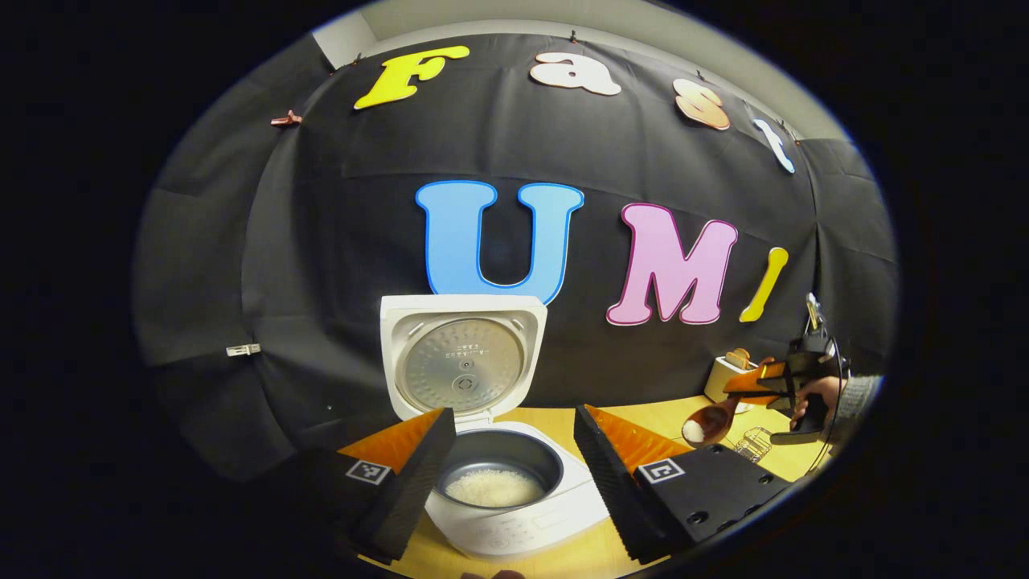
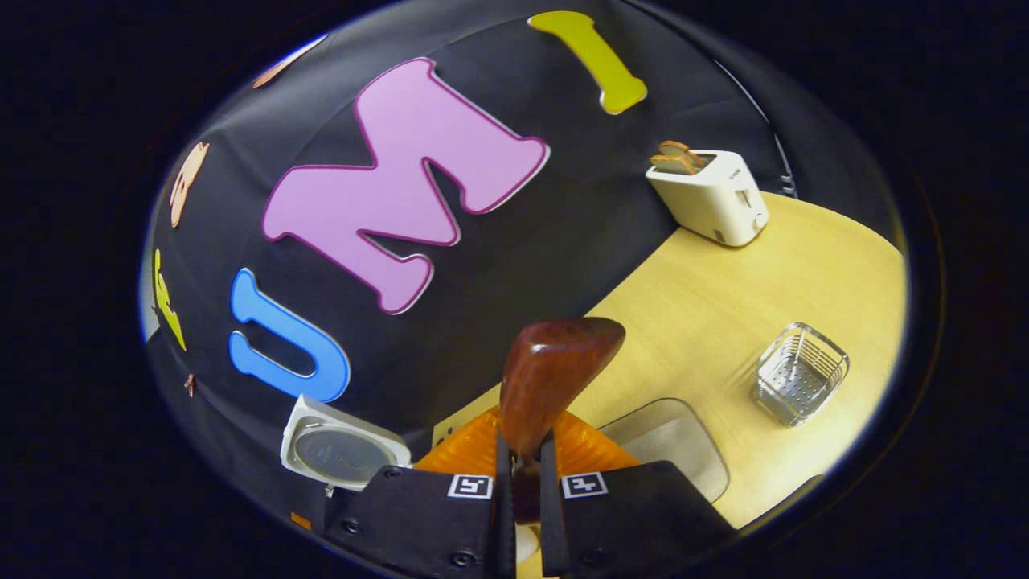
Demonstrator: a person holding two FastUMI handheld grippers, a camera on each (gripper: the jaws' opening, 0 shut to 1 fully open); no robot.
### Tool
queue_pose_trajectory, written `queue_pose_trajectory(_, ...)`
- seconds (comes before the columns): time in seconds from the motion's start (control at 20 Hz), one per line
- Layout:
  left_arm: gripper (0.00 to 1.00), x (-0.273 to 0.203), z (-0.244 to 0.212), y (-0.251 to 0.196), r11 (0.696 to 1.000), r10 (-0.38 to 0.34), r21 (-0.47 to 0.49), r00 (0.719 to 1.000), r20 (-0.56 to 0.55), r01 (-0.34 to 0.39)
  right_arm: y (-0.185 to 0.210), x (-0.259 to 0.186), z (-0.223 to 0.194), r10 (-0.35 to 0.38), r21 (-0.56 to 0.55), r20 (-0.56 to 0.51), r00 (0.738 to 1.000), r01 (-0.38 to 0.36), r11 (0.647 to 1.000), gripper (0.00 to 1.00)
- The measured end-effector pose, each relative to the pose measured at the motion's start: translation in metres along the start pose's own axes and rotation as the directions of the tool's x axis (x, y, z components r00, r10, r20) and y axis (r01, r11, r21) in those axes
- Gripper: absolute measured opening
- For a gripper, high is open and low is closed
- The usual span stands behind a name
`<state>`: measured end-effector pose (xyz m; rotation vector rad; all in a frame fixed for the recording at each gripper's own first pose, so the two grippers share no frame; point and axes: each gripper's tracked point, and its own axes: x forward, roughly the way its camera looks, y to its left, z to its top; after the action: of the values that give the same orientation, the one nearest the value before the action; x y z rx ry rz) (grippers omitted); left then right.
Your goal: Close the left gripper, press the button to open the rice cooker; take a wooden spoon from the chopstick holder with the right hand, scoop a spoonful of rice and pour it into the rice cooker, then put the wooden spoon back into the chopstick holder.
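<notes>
Left gripper [image 1: 508,470]: jaws wide apart, nothing between them, hovering right over the open pot.
Rice cooker [image 1: 514,503]: sits on the wooden table [image 1: 659,422], lid [image 1: 462,362] standing upright at the back, white rice [image 1: 494,487] lying in the dark inner pot.
Wooden spoon [image 1: 711,422]: off to the right in the left gripper view, up in the air with a little rice in its bowl, well apart from the cooker.
Right gripper [image 2: 518,503]: jaws pinched narrow on the spoon's handle; in the right gripper view the spoon [image 2: 551,386] rises straight ahead, back of the bowl to the camera, so the rice load cannot be seen from there.
Hand [image 1: 812,398]: the left gripper view catches it holding the right gripper at the far right edge.
Chopstick holder [image 2: 800,374]: a wire basket on the table, well clear of the spoon.
Toaster [image 2: 711,197]: at the table's far edge by the booth wall, bread slices poking out of the top.
Beige mat [image 2: 671,446]: flat on the table just beyond the right gripper's fingers.
</notes>
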<state>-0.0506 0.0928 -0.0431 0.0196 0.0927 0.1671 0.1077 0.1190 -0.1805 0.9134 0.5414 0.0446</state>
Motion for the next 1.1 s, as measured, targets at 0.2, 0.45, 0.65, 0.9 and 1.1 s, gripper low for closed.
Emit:
queue_pose_trajectory(0.2,0.95,-0.01,-0.005,0.013,0.999,0.017,-0.03,1.0,-0.006,-0.017,0.073,0.012,-0.027,0.107,0.029,-0.051,0.993,-0.105,0.994,0.16)
queue_pose_trajectory(0.45,0.95,-0.019,-0.006,0.034,0.998,0.04,-0.056,0.999,-0.003,-0.04,0.138,0.036,-0.082,0.169,-0.002,-0.134,0.976,-0.171,0.985,0.16)
queue_pose_trajectory(0.65,0.96,-0.024,-0.008,0.05,0.996,0.053,-0.074,0.999,0.001,-0.053,0.178,0.054,-0.121,0.202,-0.068,-0.174,0.964,-0.217,0.974,0.16)
queue_pose_trajectory(0.9,0.95,-0.023,-0.018,0.069,0.992,0.07,-0.106,0.998,-0.007,-0.07,0.188,0.092,-0.175,0.146,-0.253,-0.226,0.963,-0.202,0.946,0.16)
queue_pose_trajectory(1.1,0.95,-0.019,-0.021,0.075,0.989,0.075,-0.125,0.997,-0.002,-0.075,0.197,0.099,-0.202,0.146,-0.33,-0.248,0.958,-0.225,0.917,0.16)
